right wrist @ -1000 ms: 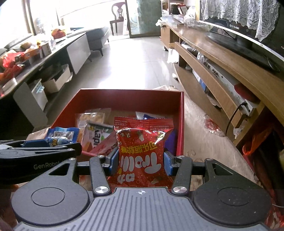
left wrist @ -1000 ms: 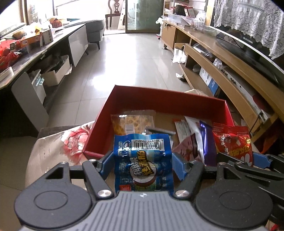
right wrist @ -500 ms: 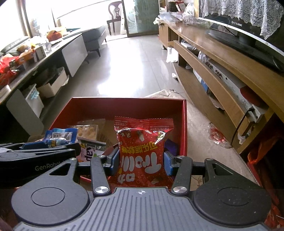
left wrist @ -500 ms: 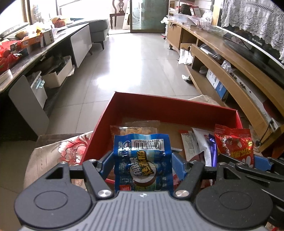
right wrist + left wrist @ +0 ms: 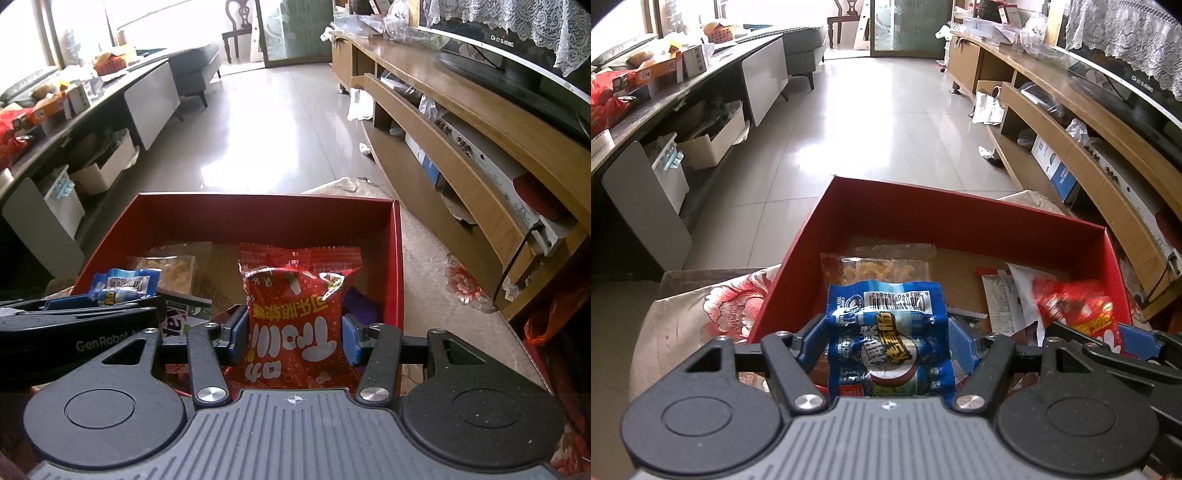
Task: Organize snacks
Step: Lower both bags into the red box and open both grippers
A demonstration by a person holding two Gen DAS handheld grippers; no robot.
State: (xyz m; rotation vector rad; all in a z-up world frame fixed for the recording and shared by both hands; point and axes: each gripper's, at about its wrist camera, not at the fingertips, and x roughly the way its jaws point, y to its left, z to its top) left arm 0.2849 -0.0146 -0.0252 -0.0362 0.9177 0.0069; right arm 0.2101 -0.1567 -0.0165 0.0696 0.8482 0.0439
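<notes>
My left gripper [image 5: 886,343] is shut on a blue snack packet [image 5: 888,332] and holds it over the near edge of the red box [image 5: 960,218]. My right gripper [image 5: 293,336] is shut on a red snack packet [image 5: 295,325] above the near right part of the same red box [image 5: 258,221]. The box holds several other snacks, among them a clear packet of yellow crackers [image 5: 879,266] and another red packet [image 5: 299,256]. Each gripper shows at the edge of the other's view: the right one [image 5: 1108,332], the left one [image 5: 92,310].
The box sits on a floral cloth [image 5: 713,310] on a low surface. A wooden TV cabinet [image 5: 461,147] runs along the right, a dark counter with boxes [image 5: 665,85] along the left. Tiled floor [image 5: 868,118] lies beyond.
Both grippers have drawn back and up from the box with their packets still held. The box looks farther away and more floor shows.
</notes>
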